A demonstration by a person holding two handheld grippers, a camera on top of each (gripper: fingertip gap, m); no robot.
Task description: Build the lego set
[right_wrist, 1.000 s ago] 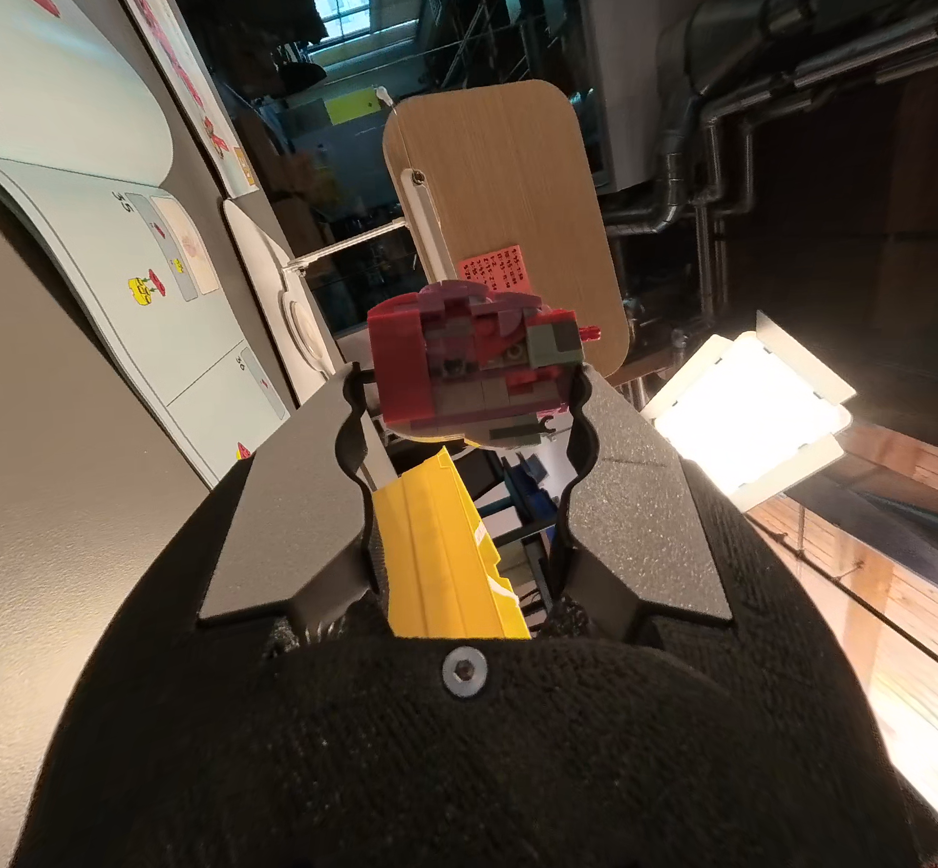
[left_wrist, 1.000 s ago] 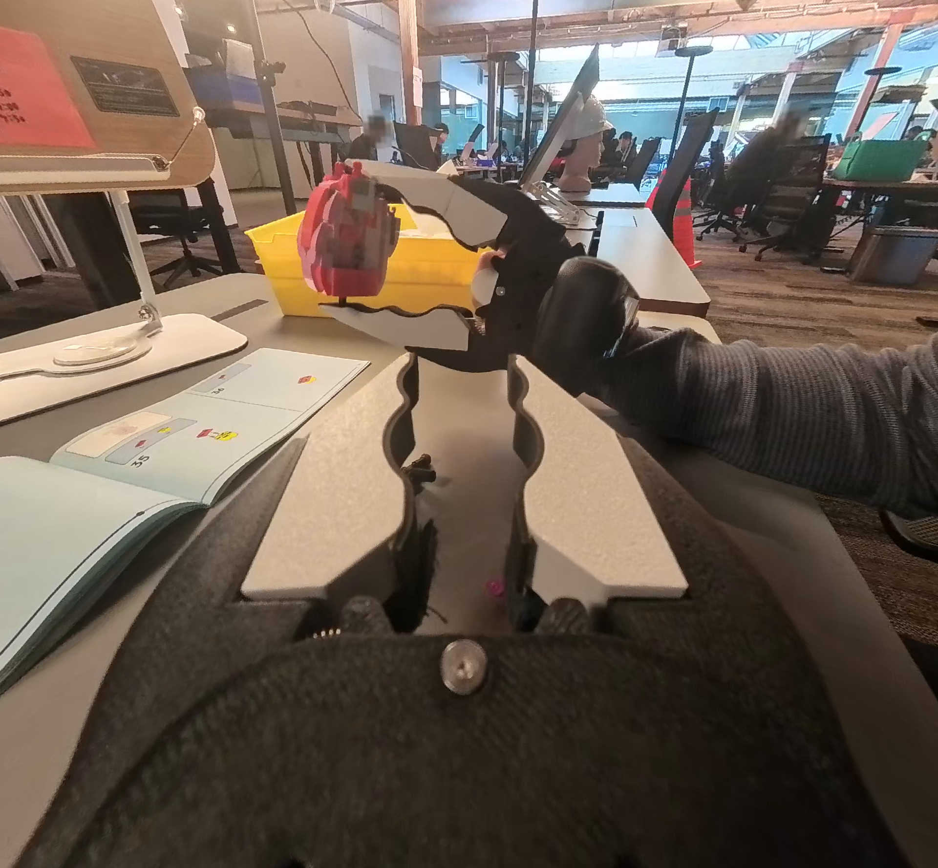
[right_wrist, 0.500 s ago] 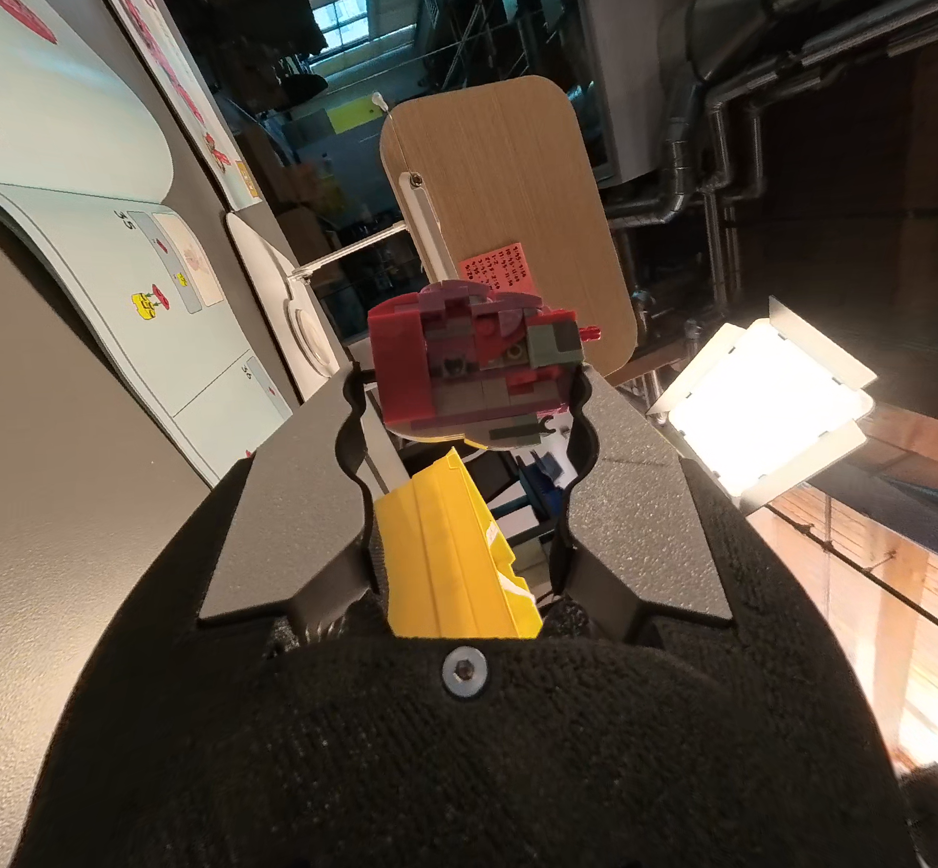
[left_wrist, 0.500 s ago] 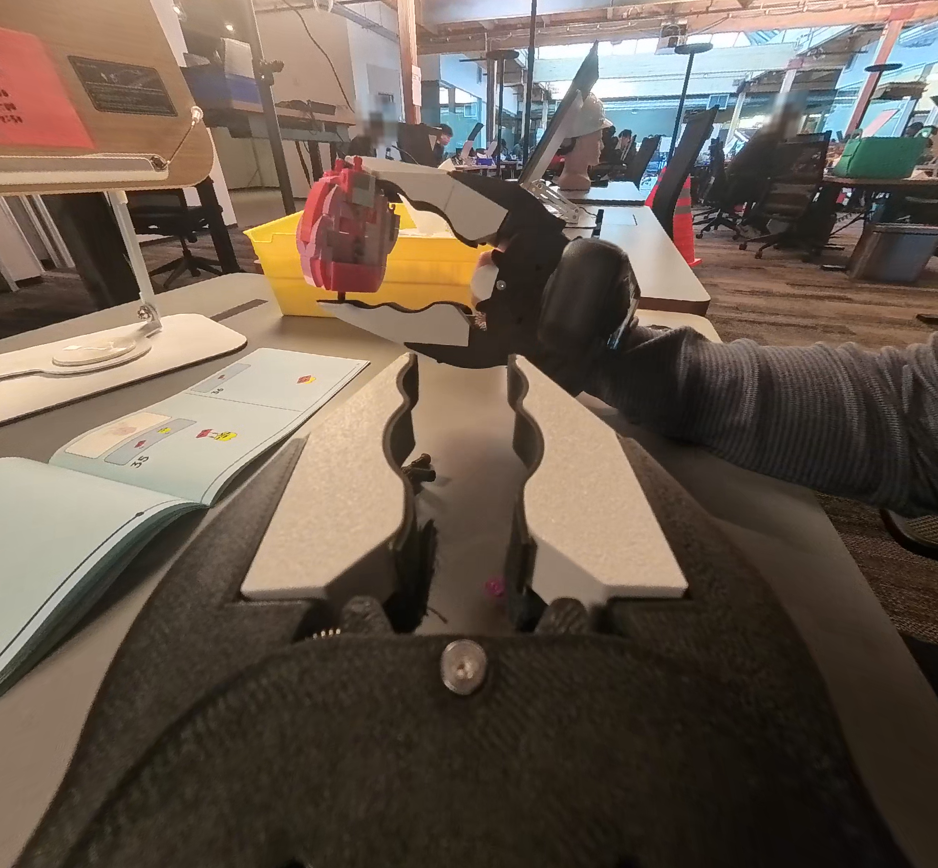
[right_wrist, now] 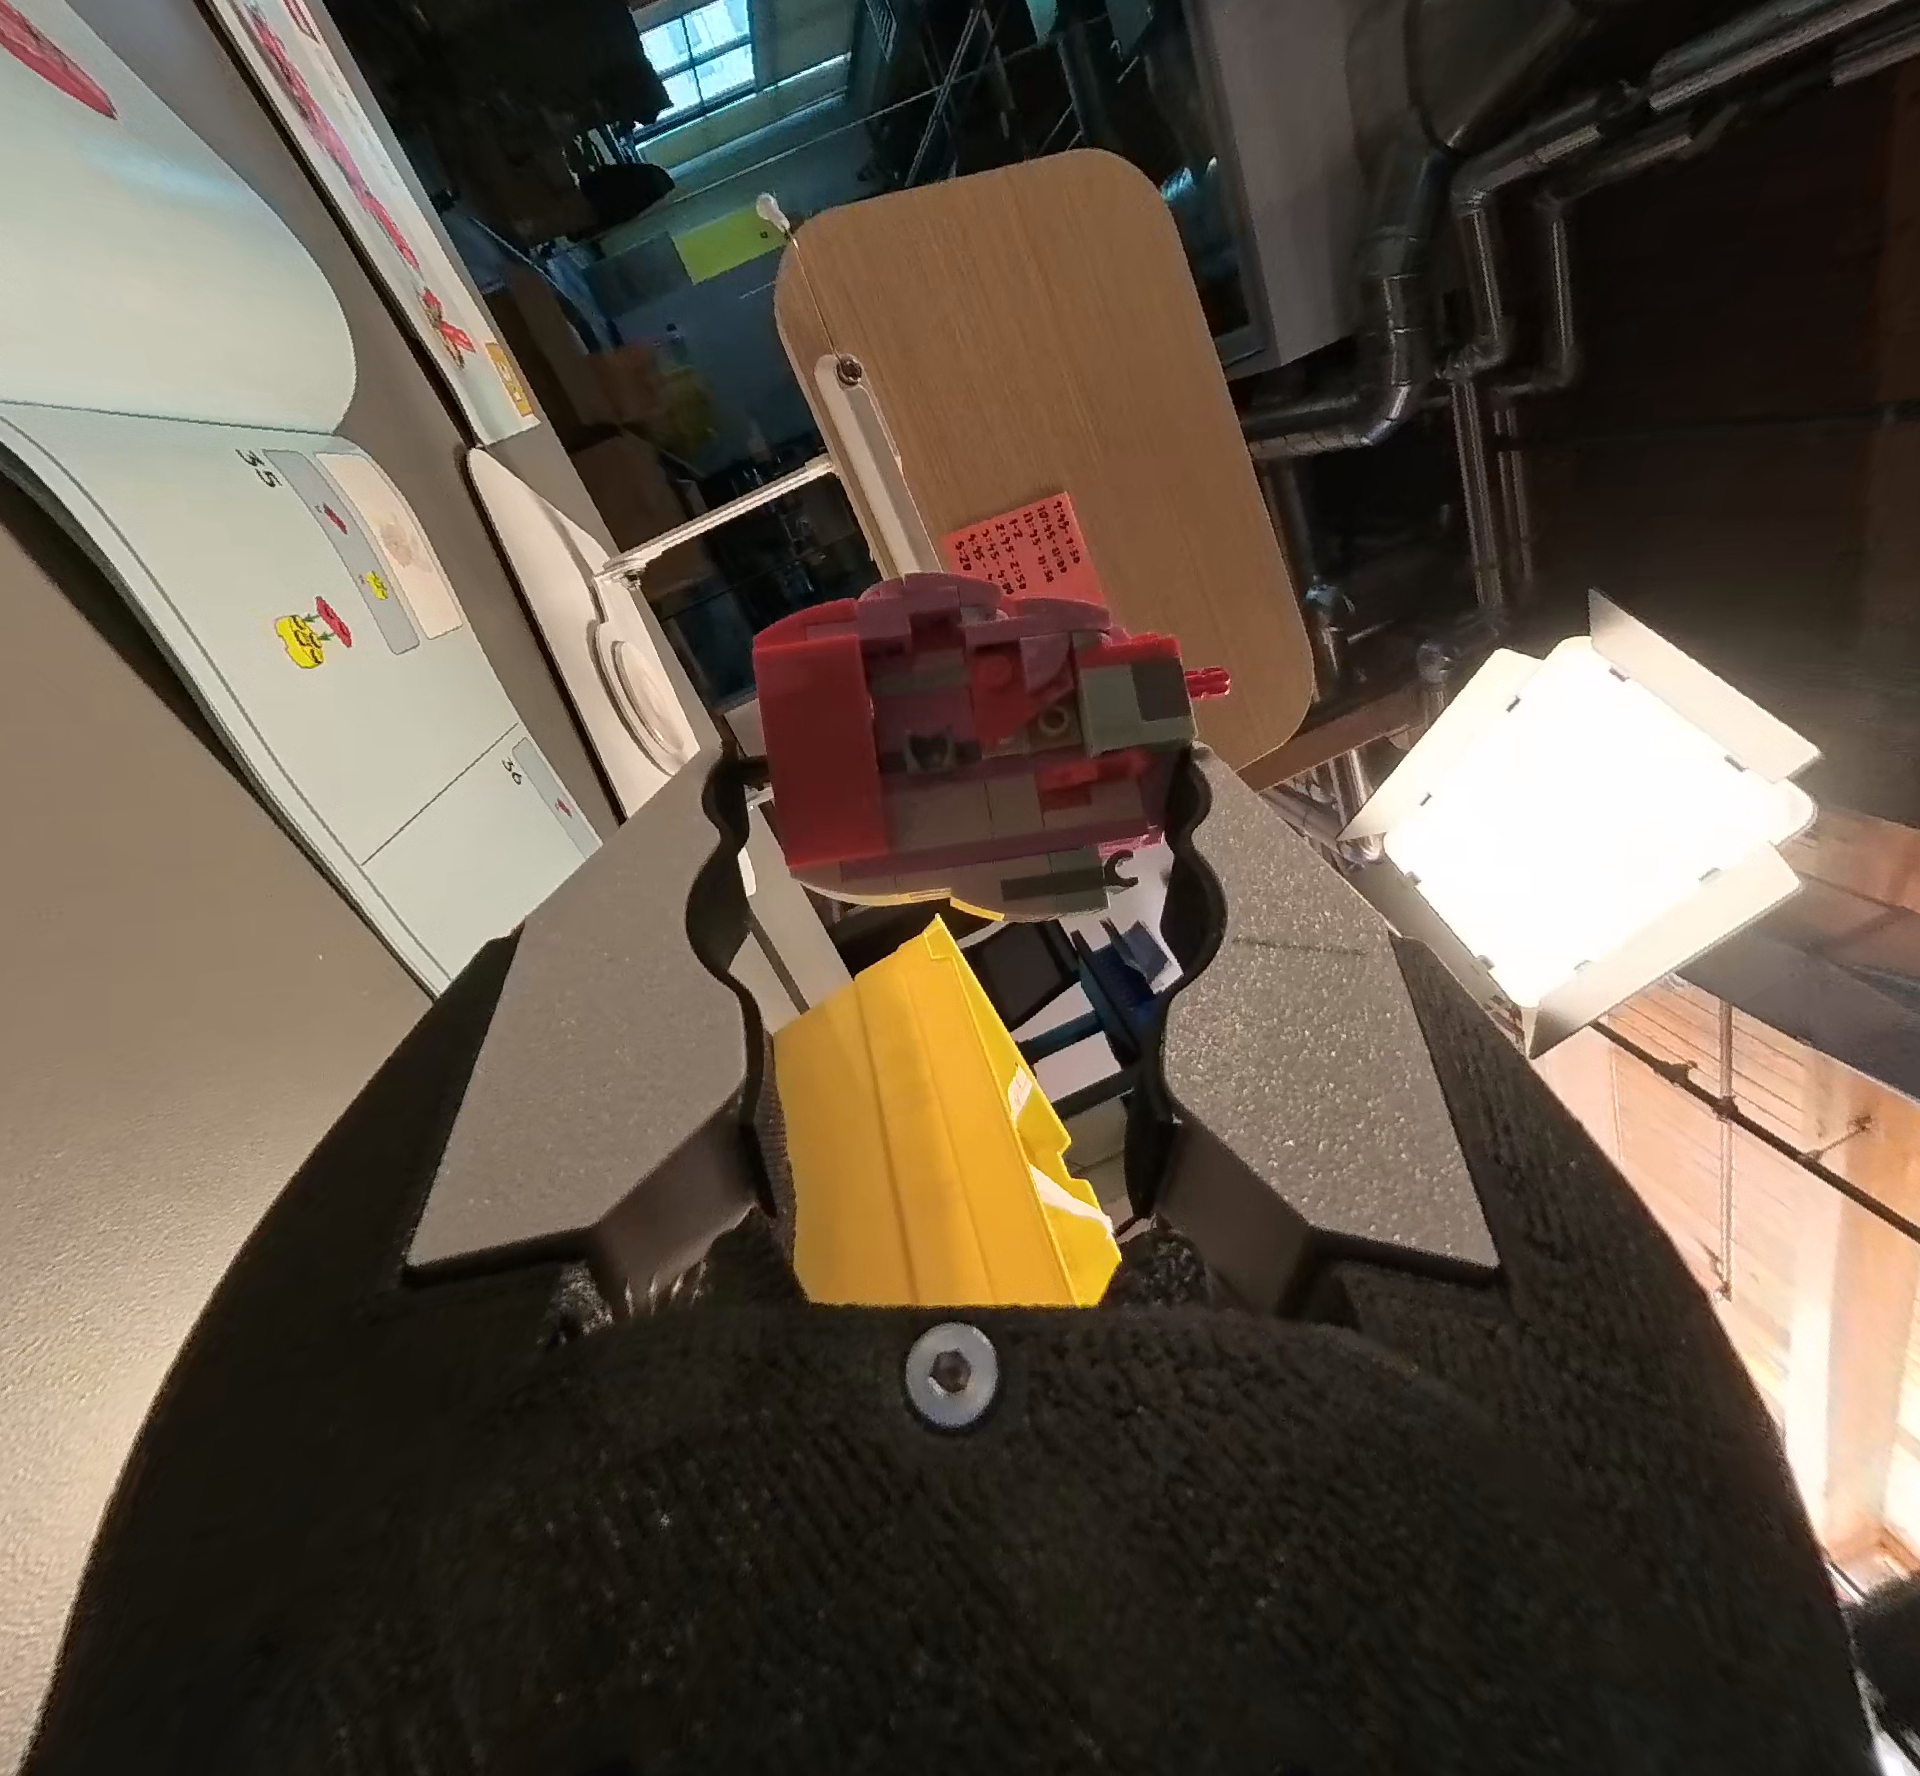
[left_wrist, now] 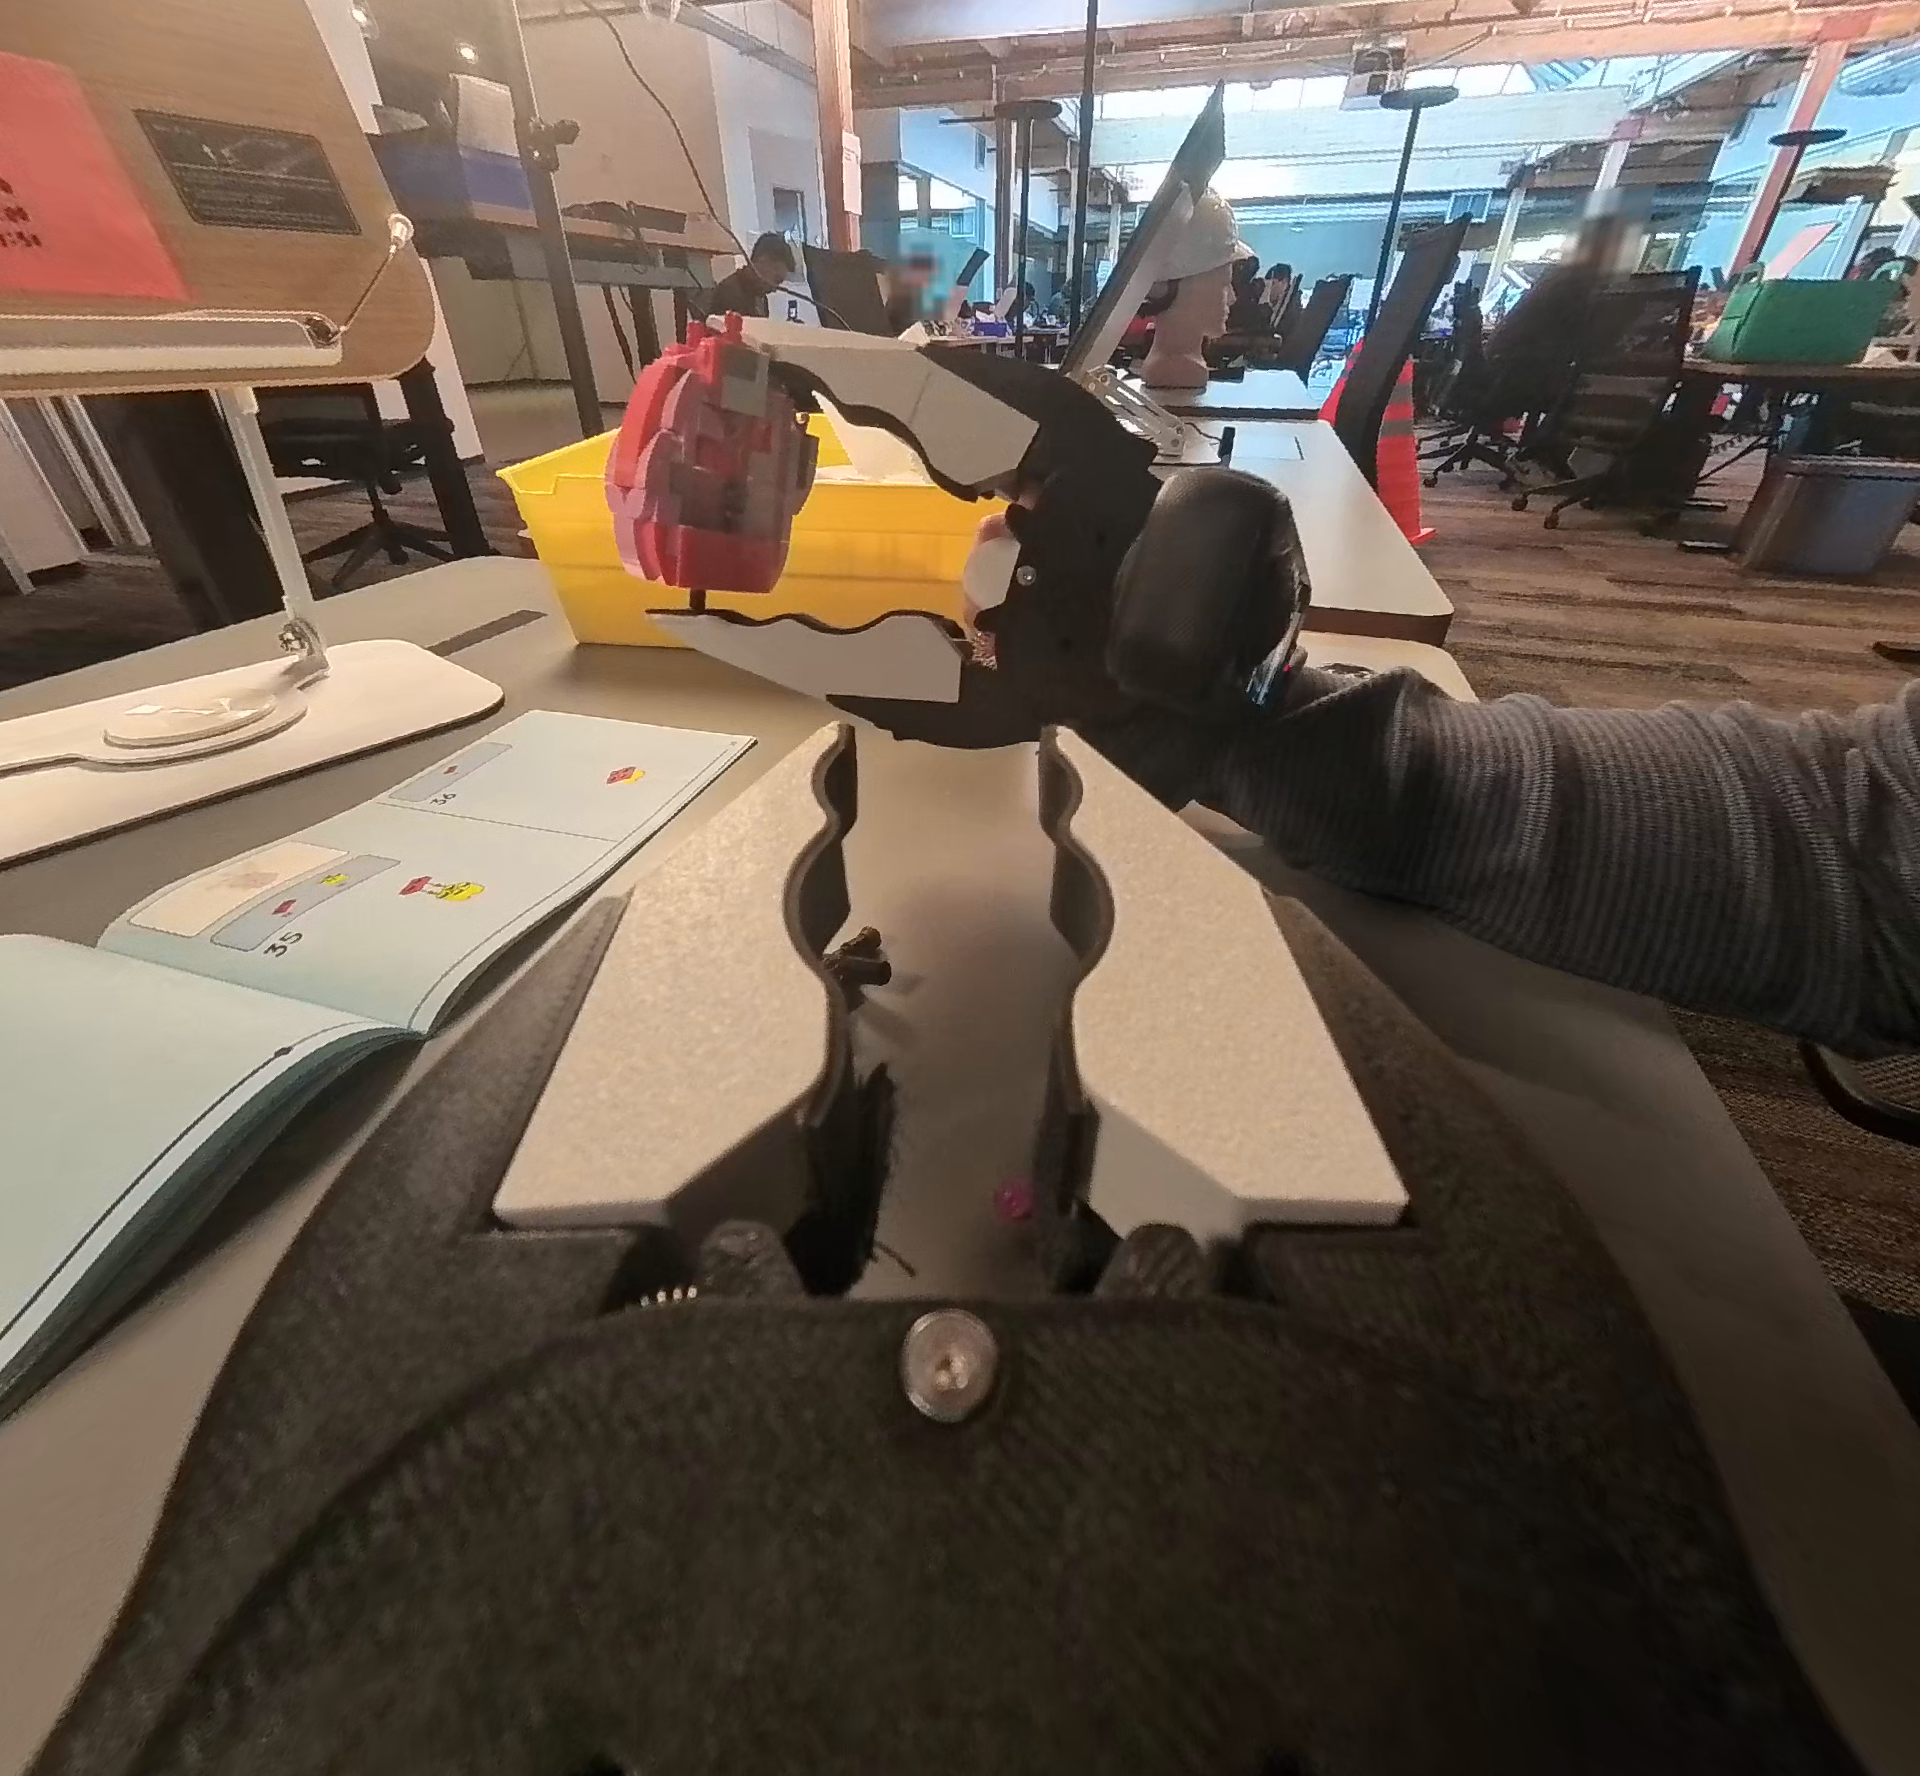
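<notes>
My right gripper [right_wrist: 961, 781] is shut on a red and purple brick model [right_wrist: 966, 750], with both pads pressed on its sides. The left wrist view shows that gripper [left_wrist: 707, 479] holding the model [left_wrist: 707, 490] sideways in the air, above the grey table [left_wrist: 644, 687] and in front of a yellow bin [left_wrist: 883, 542]. My left gripper [left_wrist: 940, 750] is open, low over the table just below the right gripper, with nothing between its pads. A small black piece [left_wrist: 857, 957] sits by the inner edge of its left finger. A tiny magenta piece [left_wrist: 1013, 1199] lies farther back between the fingers.
An open light-blue instruction booklet [left_wrist: 416, 843] lies to the left. A wooden board on a white stand [left_wrist: 208, 718] rises behind it and also shows in the right wrist view [right_wrist: 1039, 396]. A person's striped sleeve [left_wrist: 1558, 843] reaches in from the right. A bright light panel [right_wrist: 1558, 791] is at the right.
Almost nothing has changed. My right gripper with the brick model has shifted slightly, still shut on it. My left gripper has stayed open in the same place.
</notes>
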